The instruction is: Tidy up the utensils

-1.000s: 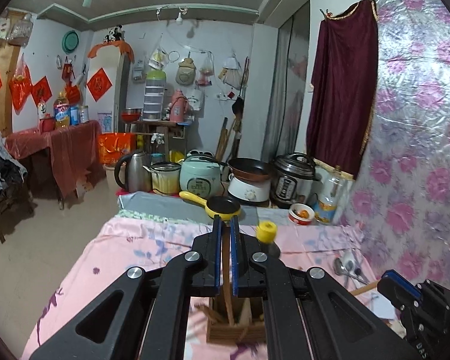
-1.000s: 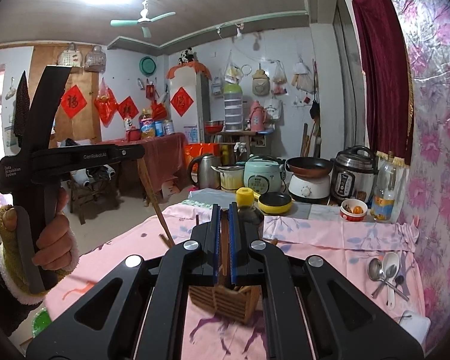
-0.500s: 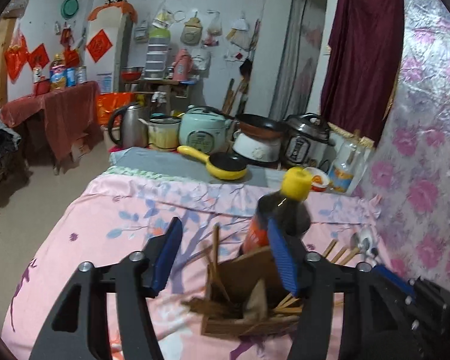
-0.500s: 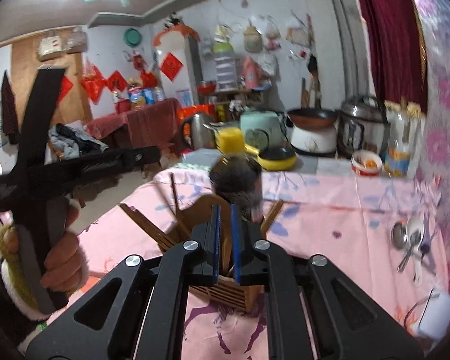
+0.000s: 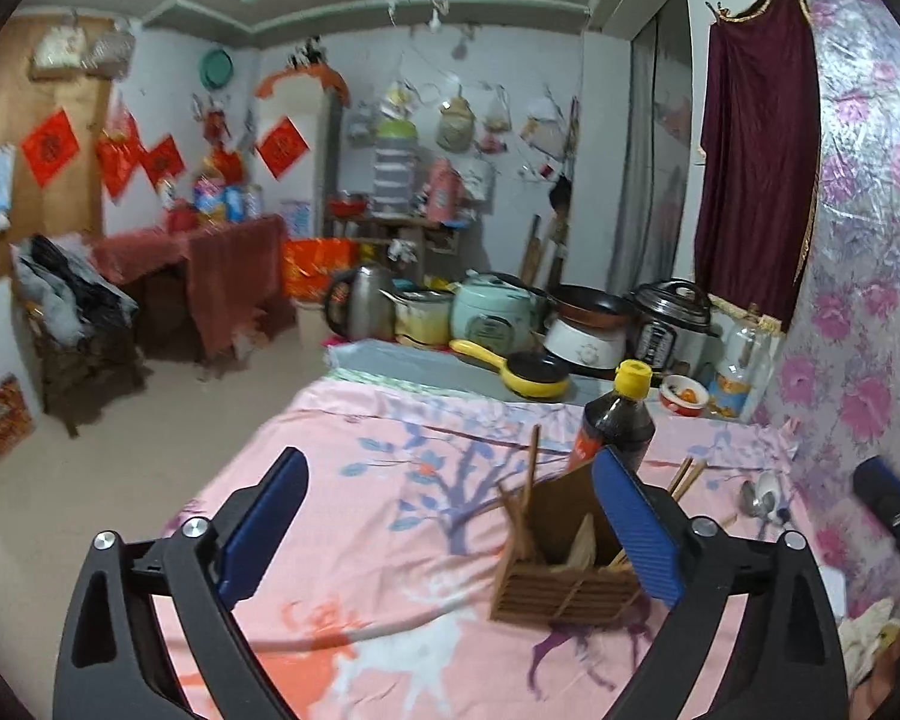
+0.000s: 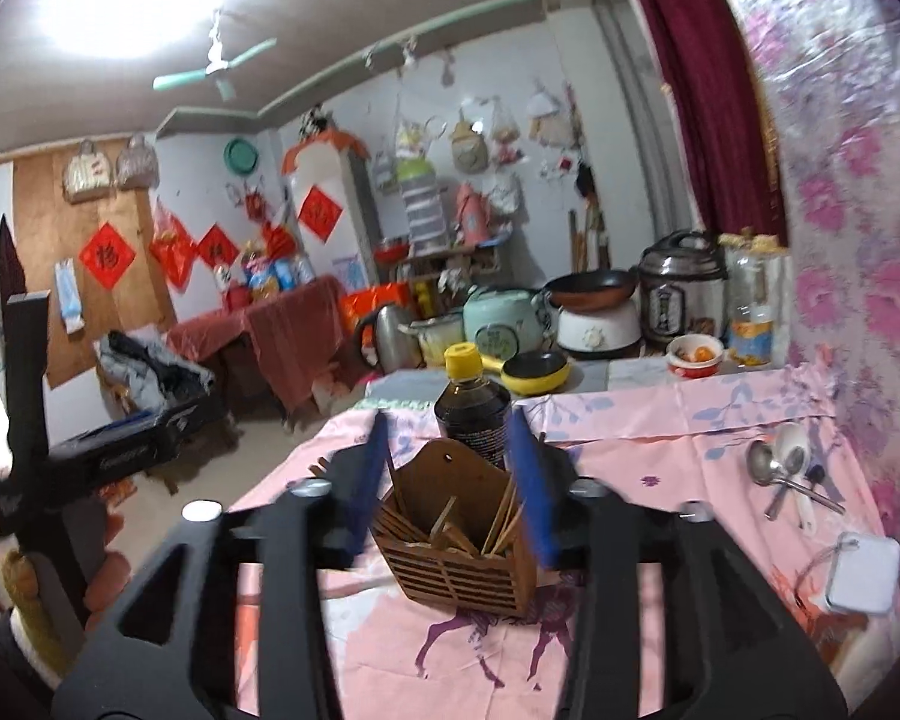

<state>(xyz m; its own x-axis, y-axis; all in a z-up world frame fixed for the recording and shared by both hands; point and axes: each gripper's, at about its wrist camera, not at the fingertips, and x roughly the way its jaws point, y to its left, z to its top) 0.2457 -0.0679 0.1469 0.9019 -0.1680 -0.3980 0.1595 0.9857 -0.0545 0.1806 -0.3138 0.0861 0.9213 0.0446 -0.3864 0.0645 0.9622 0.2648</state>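
Note:
A slatted wooden holder [image 5: 564,567] stands on the pink floral tablecloth [image 5: 390,516] with several chopsticks [image 5: 533,462] leaning in it. My left gripper [image 5: 447,459] is to its left, jaws opening wide with nothing between them; the holder sits behind its right finger. In the right wrist view the holder [image 6: 456,546] is low between the opening jaws of my right gripper [image 6: 449,423], and the pads do not press on it. Spoons [image 6: 780,468] lie on the cloth to the right.
A dark sauce bottle with a yellow cap [image 6: 471,414] stands just behind the holder. A yellow pan [image 6: 537,372], cookers and a kettle crowd the table's far end. A white flat box [image 6: 858,576] lies near right. A floral wall covering [image 5: 870,300] lines the right side.
Both grippers were shut on a wooden chopstick above the holder; both now stand open and the sticks rest in the holder. The left view has swung left, the holder now at its right.

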